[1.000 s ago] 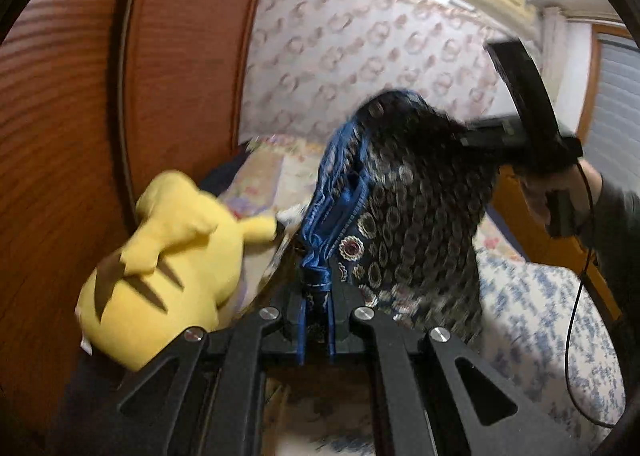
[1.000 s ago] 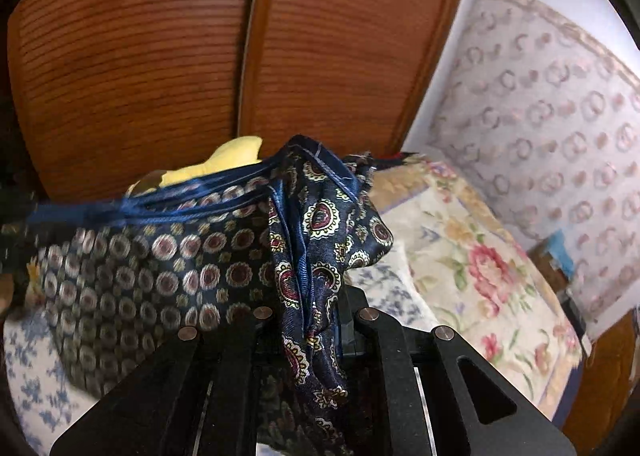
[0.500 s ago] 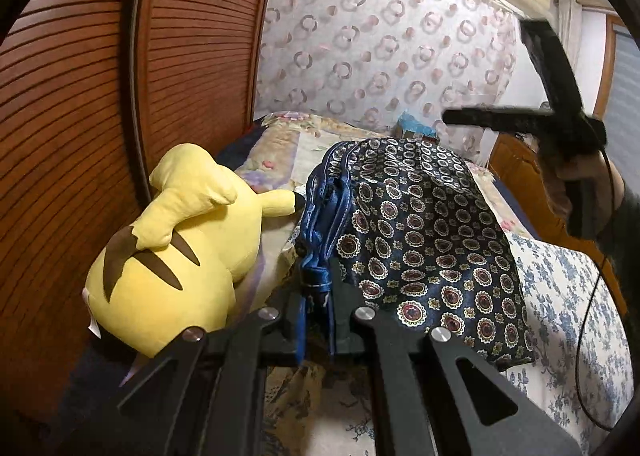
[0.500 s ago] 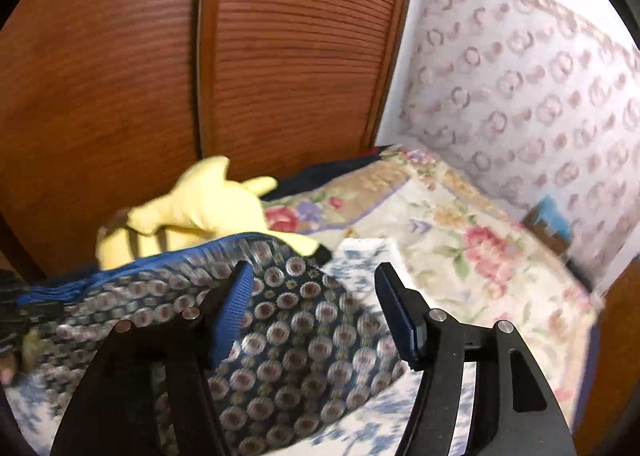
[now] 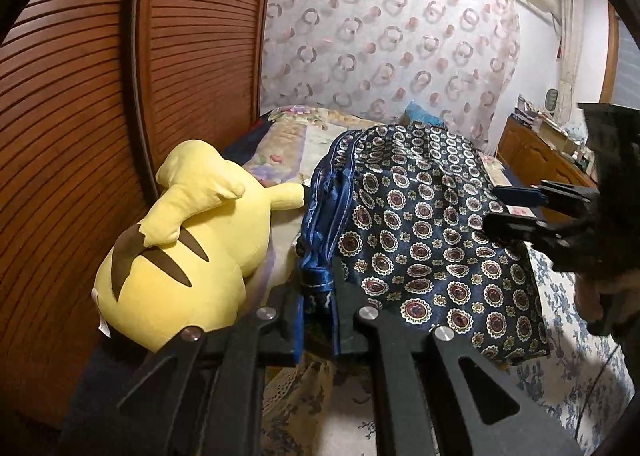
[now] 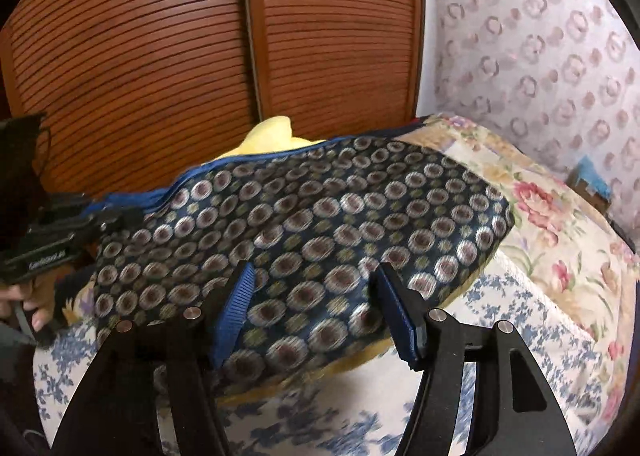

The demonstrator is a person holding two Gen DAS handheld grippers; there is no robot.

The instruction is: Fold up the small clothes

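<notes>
Right gripper (image 6: 316, 308) let go, jaws wide over the shorts (image 6: 320, 216) now lying flat, left gripper (image 5: 318, 308) clamped on the waistband (image 5: 320, 224), fold ready

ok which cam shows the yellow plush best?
Left wrist view: the yellow plush lies nearly whole beside the patterned shorts. The right wrist view shows only its top above the shorts' waistband.

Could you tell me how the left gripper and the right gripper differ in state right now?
The left gripper is shut on the blue waistband of the patterned shorts; the right gripper stands open, its jaws having just opened, gripping nothing. The left gripper holds cloth up; the right gripper hangs over the shorts. Both are black, with blue pads.
</notes>
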